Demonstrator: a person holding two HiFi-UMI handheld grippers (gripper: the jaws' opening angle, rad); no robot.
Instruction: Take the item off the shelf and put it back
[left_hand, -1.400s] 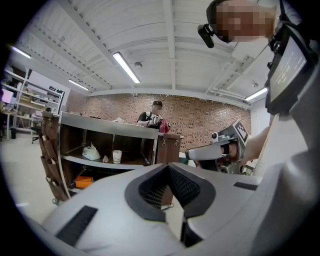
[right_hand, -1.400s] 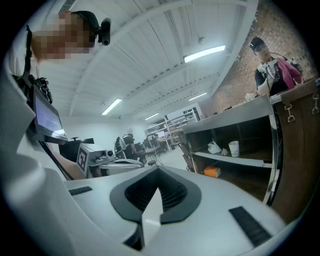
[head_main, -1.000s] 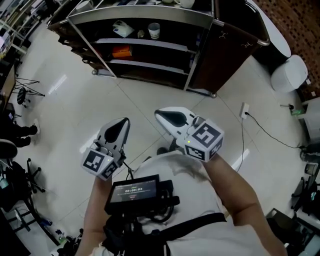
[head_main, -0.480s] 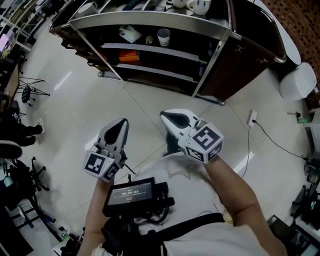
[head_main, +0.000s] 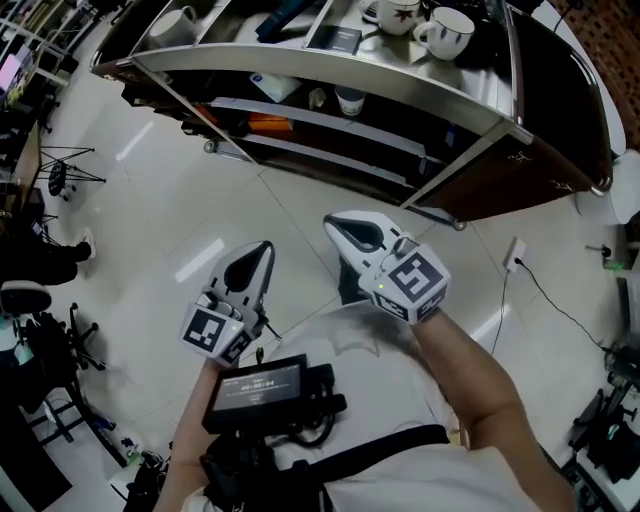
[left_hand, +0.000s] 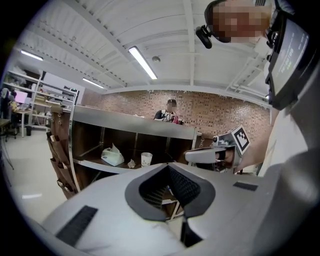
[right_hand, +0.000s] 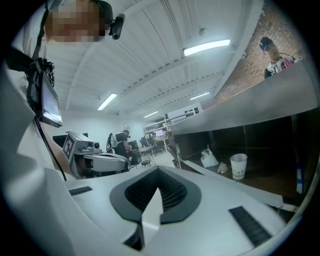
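Floor (head_main: 170, 190): pale tile, glossy, with lamp streaks mirrored at frame left.
Shelf (head_main: 380, 85): top deck and posts are brushed metal with a satin sheen. Its side panel at upper right is dark, wood-look and polished.
Mugs (head_main: 447, 32) on the top deck: white glazed ceramic.
Cup (left_hand: 146, 159) on a lower board: matt paper.
Bag (left_hand: 112, 156) near it: thin, crinkled plastic.
Left gripper (head_main: 262, 252) and right gripper (head_main: 335, 226): smooth matt white plastic shells with black ribbed pads inside.
Back wall (left_hand: 210, 107): rough brick.
Shirt (head_main: 400, 400): white cloth.
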